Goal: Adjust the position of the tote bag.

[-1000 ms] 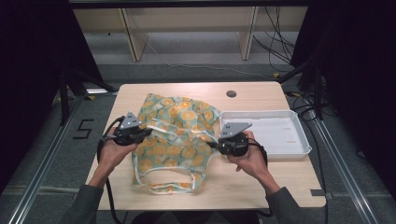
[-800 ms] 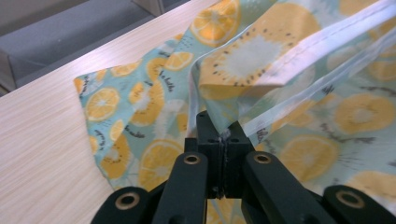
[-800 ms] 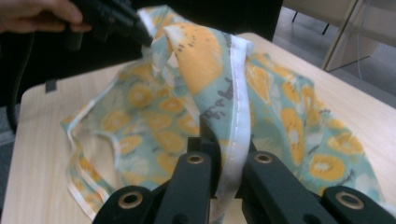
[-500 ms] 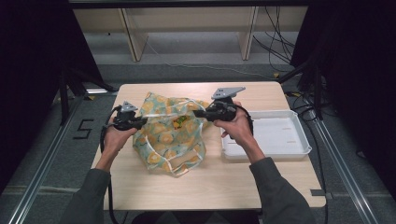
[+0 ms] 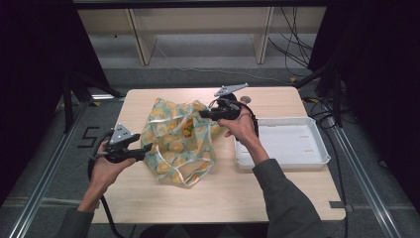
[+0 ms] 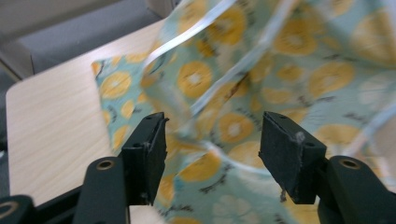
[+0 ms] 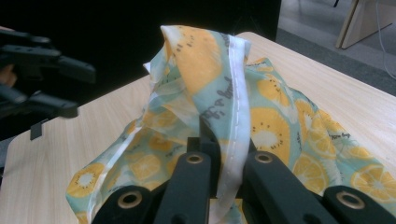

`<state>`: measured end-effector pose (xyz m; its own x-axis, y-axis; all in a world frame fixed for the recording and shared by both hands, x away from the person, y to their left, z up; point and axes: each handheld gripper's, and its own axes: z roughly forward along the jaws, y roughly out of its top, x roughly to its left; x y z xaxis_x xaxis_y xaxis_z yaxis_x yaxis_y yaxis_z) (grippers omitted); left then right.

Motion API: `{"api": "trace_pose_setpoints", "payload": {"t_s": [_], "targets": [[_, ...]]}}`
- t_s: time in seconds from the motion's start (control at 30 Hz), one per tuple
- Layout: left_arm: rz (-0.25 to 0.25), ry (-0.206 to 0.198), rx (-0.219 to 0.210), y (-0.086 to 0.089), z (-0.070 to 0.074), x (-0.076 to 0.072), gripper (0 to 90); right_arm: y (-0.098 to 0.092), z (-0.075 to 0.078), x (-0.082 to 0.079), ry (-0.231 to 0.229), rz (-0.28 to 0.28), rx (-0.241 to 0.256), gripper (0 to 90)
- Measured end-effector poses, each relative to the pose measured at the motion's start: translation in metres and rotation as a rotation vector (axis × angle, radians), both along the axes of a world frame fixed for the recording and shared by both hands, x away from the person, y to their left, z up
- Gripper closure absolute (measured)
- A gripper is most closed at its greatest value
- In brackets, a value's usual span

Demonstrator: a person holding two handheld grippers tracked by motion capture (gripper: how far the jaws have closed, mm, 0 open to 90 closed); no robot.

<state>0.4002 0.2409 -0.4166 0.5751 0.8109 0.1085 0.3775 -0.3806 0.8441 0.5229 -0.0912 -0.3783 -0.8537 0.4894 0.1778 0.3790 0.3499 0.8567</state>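
Note:
A light teal cloth (image 5: 178, 141) printed with orange slices and edged with white tape lies bunched on the wooden table (image 5: 277, 198). My right gripper (image 5: 203, 114) is shut on its white-taped edge (image 7: 233, 107) and holds that part up above the table's middle. The jaws pinch the fabric (image 7: 224, 154) tightly in the right gripper view. My left gripper (image 5: 147, 148) stands open at the cloth's left side, near the table's left edge. In the left gripper view its jaws (image 6: 217, 158) stand wide apart, with the cloth (image 6: 280, 74) hanging blurred just beyond them.
A white tray (image 5: 317, 159) with nothing in it sits at the table's right side, beside my right forearm. A small dark round hole (image 5: 245, 99) marks the tabletop's far edge. Bare wood lies in front of the cloth. Cables trail from both grippers.
My left gripper has let go of the cloth, opened and dropped back toward the left front. The right gripper keeps its hold, and the cloth now sags from it alone.

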Motion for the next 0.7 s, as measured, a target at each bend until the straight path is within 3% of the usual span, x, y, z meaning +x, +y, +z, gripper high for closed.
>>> {"api": "trace_pose_setpoints", "payload": {"t_s": [0.03,0.07,0.1,0.2,0.27,0.3,0.33,0.37,0.43,0.47,0.53,0.57,0.63,0.7], "targets": [[-0.010,-0.016,0.011,-0.011,-0.001,-0.001,41.5,0.000,0.001,0.000,0.015,-0.001,-0.001,89.9],[-0.028,-0.018,0.031,-0.018,-0.002,0.000,41.9,0.001,0.000,0.002,0.001,-0.006,-0.002,89.8],[-0.072,-0.042,0.077,-0.027,-0.004,0.005,41.9,0.001,0.000,0.003,0.003,-0.008,-0.005,89.8],[-0.066,-0.022,0.125,-0.054,-0.017,0.019,41.7,0.001,-0.001,0.004,0.010,-0.014,-0.004,89.6],[-0.025,0.026,0.137,-0.070,-0.027,0.029,40.2,0.000,-0.001,0.005,0.021,-0.018,-0.005,89.6],[-0.024,0.008,0.145,-0.073,-0.030,0.035,38.8,0.000,-0.001,0.004,0.027,-0.025,-0.008,89.6],[-0.013,0.003,0.187,-0.076,-0.030,0.040,38.0,-0.001,-0.001,0.005,0.029,-0.020,-0.008,89.6],[0.033,0.012,0.171,-0.081,-0.035,0.045,38.7,-0.001,-0.001,0.005,0.019,-0.026,-0.007,89.6],[0.069,0.002,0.189,-0.085,-0.039,0.054,39.5,-0.001,-0.002,0.005,0.018,-0.026,0.003,89.5],[0.103,-0.011,0.166,-0.087,-0.042,0.061,39.9,-0.001,-0.001,0.005,0.023,-0.024,0.000,89.4],[0.119,-0.015,0.203,-0.086,-0.044,0.070,41.4,0.001,-0.002,0.005,0.023,-0.019,0.001,89.3],[0.150,-0.032,0.182,-0.088,-0.046,0.075,41.7,0.000,-0.001,0.006,0.028,-0.018,-0.002,89.3],[0.150,-0.080,0.181,-0.084,-0.045,0.084,53.5,0.002,-0.002,0.007,0.015,-0.016,-0.004,89.2],[0.142,-0.114,0.186,-0.079,-0.042,0.091,75.3,0.002,-0.003,0.008,0.023,-0.024,-0.001,88.9]]}}
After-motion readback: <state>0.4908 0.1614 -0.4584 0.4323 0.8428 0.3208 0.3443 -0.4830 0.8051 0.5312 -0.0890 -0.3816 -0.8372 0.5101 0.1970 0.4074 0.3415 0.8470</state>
